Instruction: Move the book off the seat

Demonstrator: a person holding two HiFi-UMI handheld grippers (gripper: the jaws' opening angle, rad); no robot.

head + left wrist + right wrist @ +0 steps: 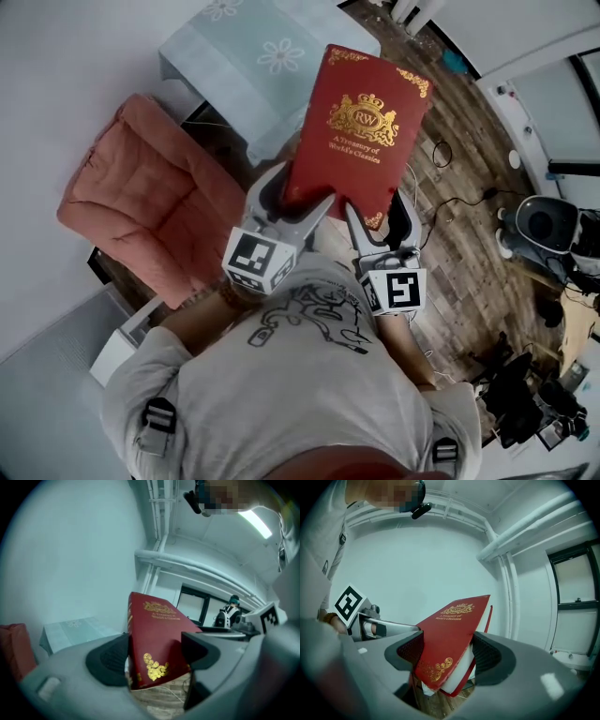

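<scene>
Both the left gripper (154, 656) and the right gripper (447, 651) pinch the lower edge of the stiff red, gold-printed book (361, 131), held in the air right of the quilted pink chair (141, 202), with a floral-clothed table (253, 56) just beyond that chair.

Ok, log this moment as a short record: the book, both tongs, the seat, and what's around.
book: red hardcover, gold crest up, held in the air
left tongs: shut on the book's near left corner
right tongs: shut on the book's near right corner
seat: pink cushioned chair, to the left, book not on it
around: table with flowered cloth, wood floor
</scene>
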